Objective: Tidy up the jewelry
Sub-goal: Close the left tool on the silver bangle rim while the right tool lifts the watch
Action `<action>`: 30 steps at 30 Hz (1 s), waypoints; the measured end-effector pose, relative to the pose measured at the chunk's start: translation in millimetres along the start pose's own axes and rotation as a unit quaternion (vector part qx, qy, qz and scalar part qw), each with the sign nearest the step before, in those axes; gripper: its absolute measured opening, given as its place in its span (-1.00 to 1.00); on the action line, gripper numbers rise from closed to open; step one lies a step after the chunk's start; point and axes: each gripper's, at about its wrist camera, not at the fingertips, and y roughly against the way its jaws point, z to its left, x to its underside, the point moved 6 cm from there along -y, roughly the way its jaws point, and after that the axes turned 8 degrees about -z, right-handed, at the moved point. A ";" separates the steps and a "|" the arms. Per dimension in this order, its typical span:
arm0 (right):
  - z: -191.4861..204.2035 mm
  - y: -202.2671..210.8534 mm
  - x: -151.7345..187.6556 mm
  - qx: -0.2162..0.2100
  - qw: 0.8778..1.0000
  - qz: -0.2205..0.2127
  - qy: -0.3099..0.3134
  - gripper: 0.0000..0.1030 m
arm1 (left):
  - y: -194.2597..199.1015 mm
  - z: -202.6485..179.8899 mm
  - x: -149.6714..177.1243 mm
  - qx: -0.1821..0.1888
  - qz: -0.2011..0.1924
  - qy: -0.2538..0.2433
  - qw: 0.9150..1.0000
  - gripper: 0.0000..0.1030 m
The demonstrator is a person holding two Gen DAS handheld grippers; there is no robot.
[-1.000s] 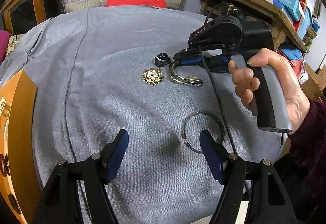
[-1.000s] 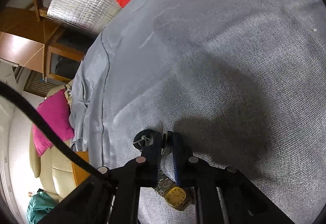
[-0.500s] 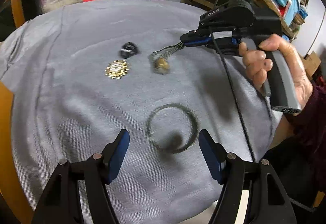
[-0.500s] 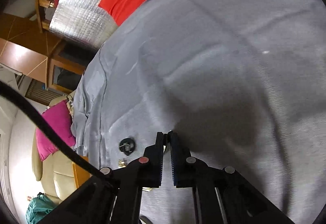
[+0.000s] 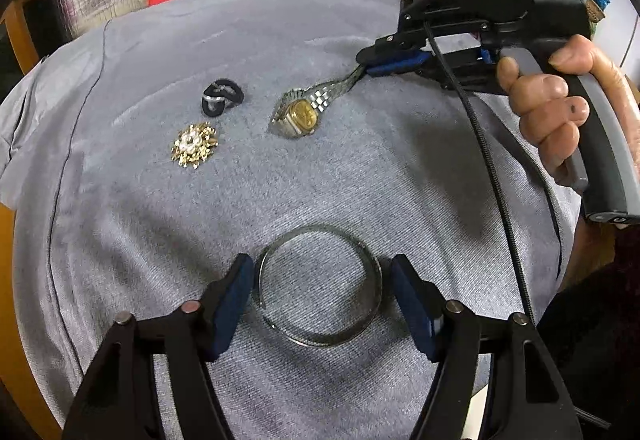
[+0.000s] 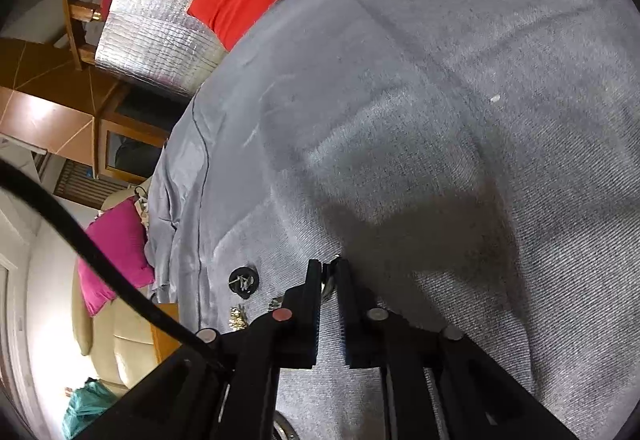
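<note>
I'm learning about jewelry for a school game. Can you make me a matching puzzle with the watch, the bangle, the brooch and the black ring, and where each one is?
Things:
1. watch
2. bangle
3. brooch
4. black ring

Places:
A. lying on the grey cloth just beyond the brooch
B. between the closing jaws of the left gripper, not yet pinched
C. strap pinched in the right gripper, face on the cloth
D. lying on the cloth alone, gold with pearls, nearer than the black ring

Pairs: 1-C, 2-B, 3-D, 4-A
</note>
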 end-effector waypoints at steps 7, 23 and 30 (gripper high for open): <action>8.4 -9.4 7.1 -0.015 0.999 0.015 -0.025 -0.40 | 10.5 -6.3 -1.6 0.016 -0.017 0.002 1.000 0.19; 35.2 -21.0 11.6 0.099 0.992 -0.056 0.061 -0.85 | 47.7 42.5 2.0 -0.041 -0.056 0.067 0.995 0.19; 67.9 10.7 10.2 0.039 0.986 -0.119 0.109 -0.89 | 59.1 62.9 4.7 -0.073 -0.076 0.099 0.990 0.19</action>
